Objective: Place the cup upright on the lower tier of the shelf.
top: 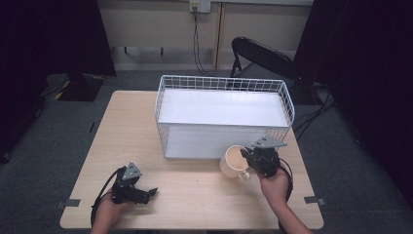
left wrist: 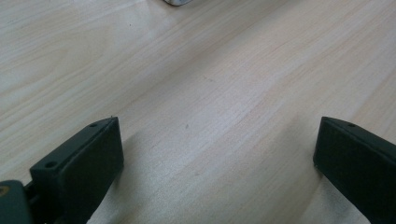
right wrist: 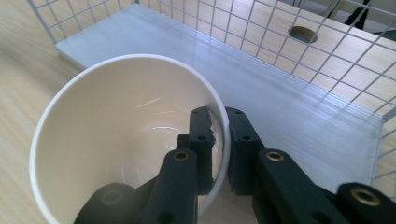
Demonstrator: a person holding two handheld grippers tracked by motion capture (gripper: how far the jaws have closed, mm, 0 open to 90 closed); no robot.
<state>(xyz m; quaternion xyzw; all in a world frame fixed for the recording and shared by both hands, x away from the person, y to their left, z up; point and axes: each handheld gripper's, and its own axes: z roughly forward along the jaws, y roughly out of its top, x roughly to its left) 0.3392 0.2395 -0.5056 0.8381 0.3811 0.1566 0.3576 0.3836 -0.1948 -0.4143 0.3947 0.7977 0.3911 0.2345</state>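
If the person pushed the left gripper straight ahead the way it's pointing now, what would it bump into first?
Probably the white mug. The left gripper lies low on the table, open, pointing across it toward the right gripper, which holds the mug by its rim. Only bare wood lies between, though exact alignment is hard to judge.

Pale object (left wrist: pixel 177 2) cropped at top edge, possibly the mug's base

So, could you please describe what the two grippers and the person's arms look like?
Both the left gripper and the right gripper are black, each topped by a grey three-cornered plate and trailing a black cable. Their jaws are blocky, with small screw holes and brass-coloured pivots. The forearms are bare, without sleeves.
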